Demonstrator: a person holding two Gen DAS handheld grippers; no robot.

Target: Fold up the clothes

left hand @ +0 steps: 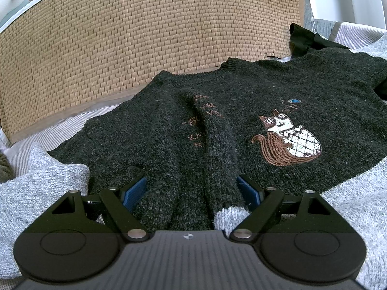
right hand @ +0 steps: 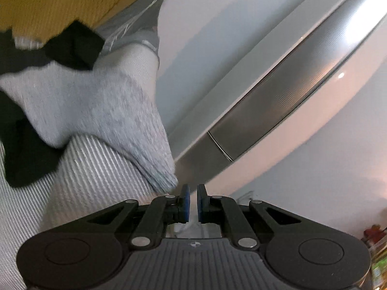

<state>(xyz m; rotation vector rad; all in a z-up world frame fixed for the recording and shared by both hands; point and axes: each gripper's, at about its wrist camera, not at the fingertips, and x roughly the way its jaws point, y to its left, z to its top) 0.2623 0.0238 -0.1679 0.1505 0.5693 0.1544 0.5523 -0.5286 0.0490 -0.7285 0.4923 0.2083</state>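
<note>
Bunching up a thick ridge of dark knit, the left gripper (left hand: 191, 193) has its blue pads (left hand: 134, 191) spread wide on either side of the fold, so the jaws are clamped around a fat wad of the dark green sweater (left hand: 217, 111) and can't close any further. The sweater lies front-up across a ribbed grey bed cover (left hand: 72, 123), its collar pointing toward the woven rattan headboard (left hand: 145, 24) at the far edge. There's an embroidered cat (left hand: 287, 137) in brown and white on the chest, plus some brownish stitched lettering (left hand: 200, 123) that gets swallowed by the ridge, not really readable. A light grey knit garment (left hand: 41, 181) sits under and beside the sweater, at the near edge on both sides of the gripper. Over in the right wrist view, which is pretty blurry, the right gripper (right hand: 192, 203) has its pads nearly together with a thin gap and nothing between them. A corner of the same light grey knit (right hand: 108, 111) hangs just to its left, close to the fingertips, but whether it touches is hard to say. Behind it is a white wall with a long grey metallic panel (right hand: 278, 101).
</note>
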